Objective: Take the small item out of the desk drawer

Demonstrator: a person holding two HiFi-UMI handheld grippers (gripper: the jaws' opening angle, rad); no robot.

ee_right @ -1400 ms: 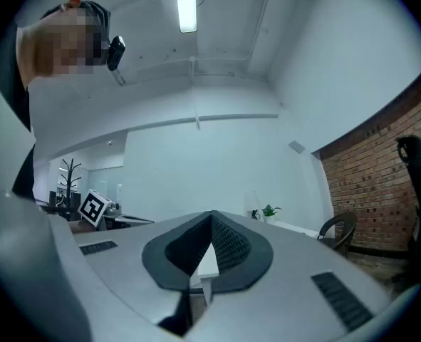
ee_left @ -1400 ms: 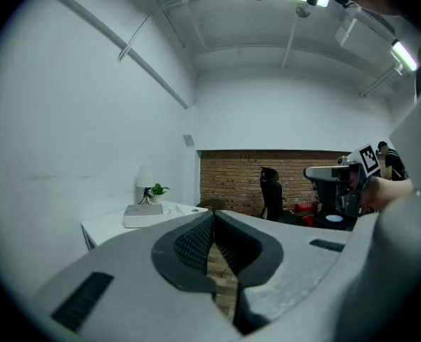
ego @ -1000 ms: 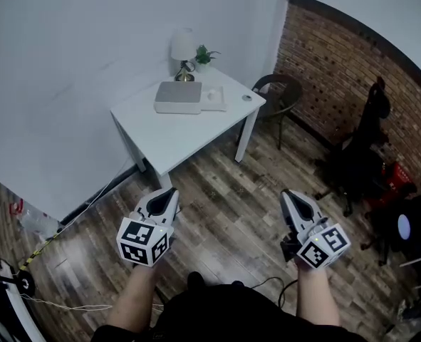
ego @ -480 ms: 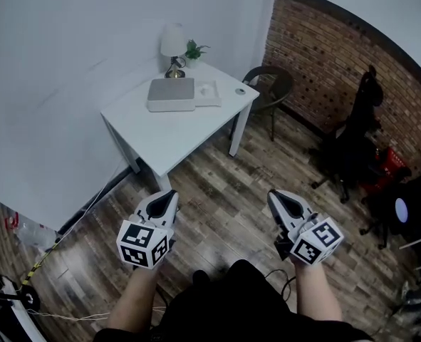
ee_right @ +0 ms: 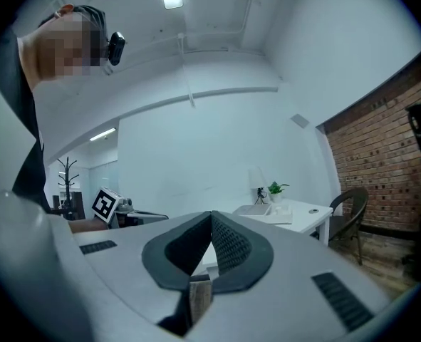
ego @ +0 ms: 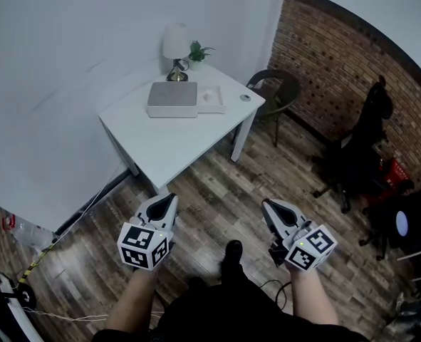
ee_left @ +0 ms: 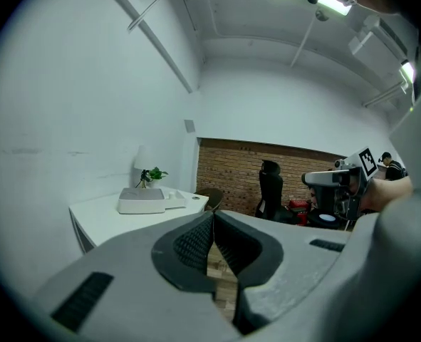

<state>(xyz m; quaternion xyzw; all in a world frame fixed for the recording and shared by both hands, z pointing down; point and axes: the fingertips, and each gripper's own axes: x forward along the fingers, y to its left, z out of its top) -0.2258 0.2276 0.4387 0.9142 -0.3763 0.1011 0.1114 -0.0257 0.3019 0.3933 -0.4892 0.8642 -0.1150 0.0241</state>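
head cam steeply down, tool cams level fwd, all share desk

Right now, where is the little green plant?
In the head view, the plant sits at the far corner of the white table by the wall, right of the lamp and behind the grey box.

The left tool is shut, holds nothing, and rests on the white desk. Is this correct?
No. The left tool is shut and holds nothing, but the head view shows it over the wooden floor, well apart from the white desk.
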